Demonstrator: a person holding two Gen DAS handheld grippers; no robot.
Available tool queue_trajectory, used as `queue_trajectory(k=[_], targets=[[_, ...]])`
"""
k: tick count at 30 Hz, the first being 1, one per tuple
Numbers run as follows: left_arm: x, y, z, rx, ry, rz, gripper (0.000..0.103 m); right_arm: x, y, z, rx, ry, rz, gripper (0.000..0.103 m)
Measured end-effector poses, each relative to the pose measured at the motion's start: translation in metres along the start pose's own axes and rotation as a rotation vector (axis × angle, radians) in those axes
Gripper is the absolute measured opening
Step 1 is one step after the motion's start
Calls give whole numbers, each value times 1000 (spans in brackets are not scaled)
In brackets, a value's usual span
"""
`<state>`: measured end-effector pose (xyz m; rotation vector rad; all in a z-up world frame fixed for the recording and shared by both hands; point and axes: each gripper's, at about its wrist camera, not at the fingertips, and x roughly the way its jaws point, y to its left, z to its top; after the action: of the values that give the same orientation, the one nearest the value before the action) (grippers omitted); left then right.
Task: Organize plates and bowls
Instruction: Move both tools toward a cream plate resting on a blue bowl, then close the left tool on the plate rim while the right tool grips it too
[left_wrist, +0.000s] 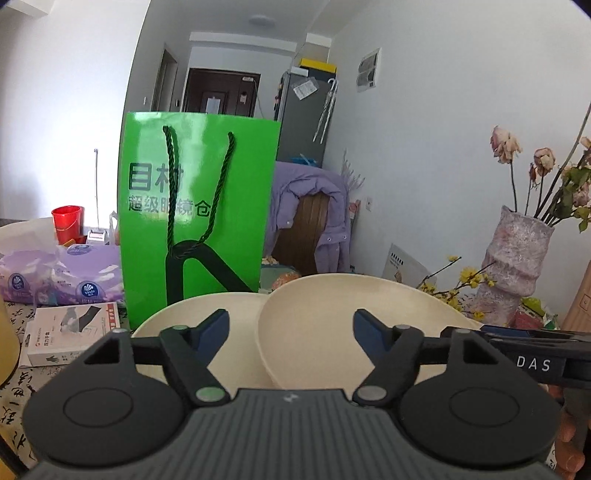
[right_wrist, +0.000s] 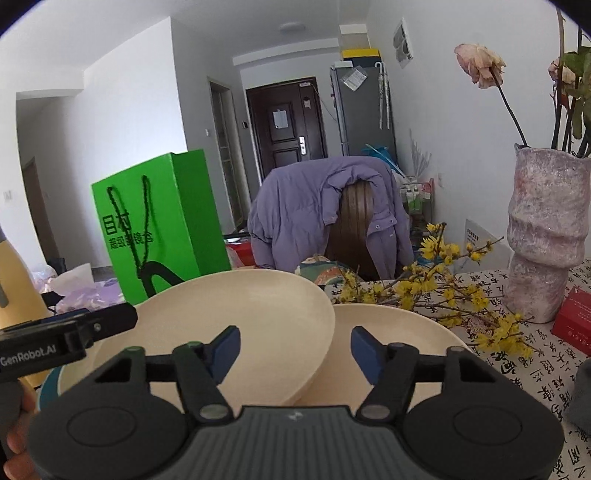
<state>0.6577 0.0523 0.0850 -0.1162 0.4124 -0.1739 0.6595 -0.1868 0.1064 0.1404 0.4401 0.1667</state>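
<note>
Carefully now: both the left gripper and right gripper gape, holding nothing; nest the tilted cream plate flat onto the right plate.

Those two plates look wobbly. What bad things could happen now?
The tilted plate leans on the lower plate, so it might slide or clatter down. Neither the left gripper nor the right gripper pinches anything. The yellow flowers and the vase stand close and could get bumped.
</note>
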Motion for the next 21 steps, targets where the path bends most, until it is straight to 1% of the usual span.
queue_trajectory(k=[1,2,4,5,6,7,9,12,15,19,21], targets=[[4,2,1,-12,15,10,58,5,-1,1,8,15,-9,47],[7,5,2,-34,21,16,54,8,-1,1,25,28,-6,42],[12,11,2,-85,22,-7,39,14,-4,3,51,46,1,28],[14,14,2,-98,28,-8,37,16,-6,3,63,49,-2,23],[17,16,2,-109,36,3,28,18,-7,4,73,53,-12,15],[17,18,2,-114,36,10,20,19,-8,4,81,54,-20,13],[15,22,2,-141,41,6,14,19,-11,5,104,54,-21,12],[8,25,4,-163,29,-5,13,18,-14,5,130,60,-31,10],[-3,15,9,-134,17,24,13,11,-13,7,151,50,-25,9],[-30,7,14,-134,-27,47,13,-11,-6,12,139,12,-23,9],[-47,3,16,-141,-49,46,13,-25,-3,15,134,-1,-12,9]])
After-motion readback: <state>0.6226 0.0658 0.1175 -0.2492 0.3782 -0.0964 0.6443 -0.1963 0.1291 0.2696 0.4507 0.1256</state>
